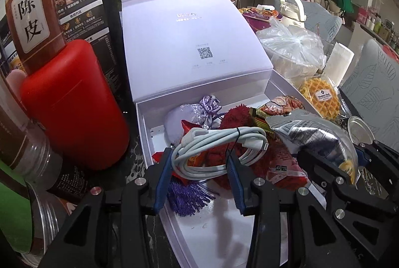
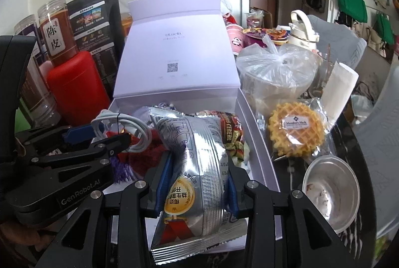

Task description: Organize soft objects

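Right gripper (image 2: 197, 183): you hold the silver snack bag (image 2: 192, 168), puffy, slippery; keep mid-body.
Left gripper (image 1: 199, 163): clamped on coiled white cable (image 1: 219, 150), floppy.

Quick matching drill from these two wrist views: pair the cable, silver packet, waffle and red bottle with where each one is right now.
Things:
1. cable
2. silver packet
3. waffle
4. red bottle

Places:
A. on the table, right of the box
B. in the left gripper
C. on the table, left of the box
D. in the right gripper

Pairs: 1-B, 2-D, 3-A, 4-C
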`<state>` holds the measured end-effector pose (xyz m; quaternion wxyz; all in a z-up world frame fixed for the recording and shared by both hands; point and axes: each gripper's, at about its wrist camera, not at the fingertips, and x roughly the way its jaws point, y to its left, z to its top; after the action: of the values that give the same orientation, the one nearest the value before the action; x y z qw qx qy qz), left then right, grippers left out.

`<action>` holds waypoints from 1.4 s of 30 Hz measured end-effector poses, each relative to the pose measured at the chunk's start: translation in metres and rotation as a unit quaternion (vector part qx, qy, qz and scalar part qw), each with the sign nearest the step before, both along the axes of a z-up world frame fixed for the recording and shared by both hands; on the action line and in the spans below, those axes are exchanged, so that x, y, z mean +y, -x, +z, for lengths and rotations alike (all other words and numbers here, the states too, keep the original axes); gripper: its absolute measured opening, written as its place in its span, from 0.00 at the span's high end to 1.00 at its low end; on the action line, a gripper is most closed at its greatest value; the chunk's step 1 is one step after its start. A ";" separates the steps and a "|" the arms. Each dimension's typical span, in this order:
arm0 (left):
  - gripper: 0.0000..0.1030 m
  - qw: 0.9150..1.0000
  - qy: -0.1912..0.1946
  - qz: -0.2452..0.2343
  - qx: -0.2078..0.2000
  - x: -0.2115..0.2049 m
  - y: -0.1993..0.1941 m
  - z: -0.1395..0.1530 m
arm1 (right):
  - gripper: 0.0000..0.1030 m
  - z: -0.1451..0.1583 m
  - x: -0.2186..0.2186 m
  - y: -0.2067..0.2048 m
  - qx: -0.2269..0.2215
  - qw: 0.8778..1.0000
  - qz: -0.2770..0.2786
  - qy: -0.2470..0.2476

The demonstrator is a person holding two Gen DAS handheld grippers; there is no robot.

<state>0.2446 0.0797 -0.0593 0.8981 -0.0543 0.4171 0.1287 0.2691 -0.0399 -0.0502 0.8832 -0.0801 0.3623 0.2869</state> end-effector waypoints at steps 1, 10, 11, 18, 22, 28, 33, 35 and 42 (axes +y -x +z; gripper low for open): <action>0.59 1.000 -0.002 0.001 0.003 0.000 0.000 -0.002 | 0.61 -0.003 0.000 -0.001 0.003 1.000 0.000 0.003; 0.52 1.000 -0.010 0.000 0.024 0.000 -0.004 -0.007 | 0.50 -0.006 0.000 0.002 -0.007 1.000 -0.001 0.021; 0.51 1.000 -0.010 0.002 0.025 0.000 -0.005 -0.007 | 0.47 -0.004 -0.001 0.003 -0.009 1.000 -0.002 0.021; 0.22 1.000 -0.015 0.009 0.014 0.000 0.002 0.003 | 0.45 0.007 -0.009 0.010 -0.021 0.999 -0.012 0.023; 0.22 1.000 -0.019 0.005 0.008 -0.005 0.006 0.012 | 0.45 0.011 -0.013 0.012 -0.020 0.999 -0.018 0.020; 0.22 1.000 -0.021 0.005 -0.001 -0.011 0.013 0.024 | 0.45 0.021 -0.021 0.017 -0.023 0.999 -0.025 0.012; 0.22 1.000 -0.025 0.002 -0.012 -0.016 0.021 0.037 | 0.45 0.033 -0.027 0.026 -0.032 0.999 -0.025 0.007; 0.22 0.999 -0.030 0.001 -0.019 -0.018 0.026 0.045 | 0.45 0.040 -0.029 0.030 -0.039 0.999 -0.027 0.006; 0.22 0.998 -0.036 -0.001 -0.051 -0.024 0.047 0.074 | 0.45 0.063 -0.038 0.046 -0.059 0.998 -0.035 0.002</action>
<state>0.1979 0.0554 0.0151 0.9195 -0.0284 0.3663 0.1398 0.2228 -0.0780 0.0124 0.9124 -0.0860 0.3129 0.2496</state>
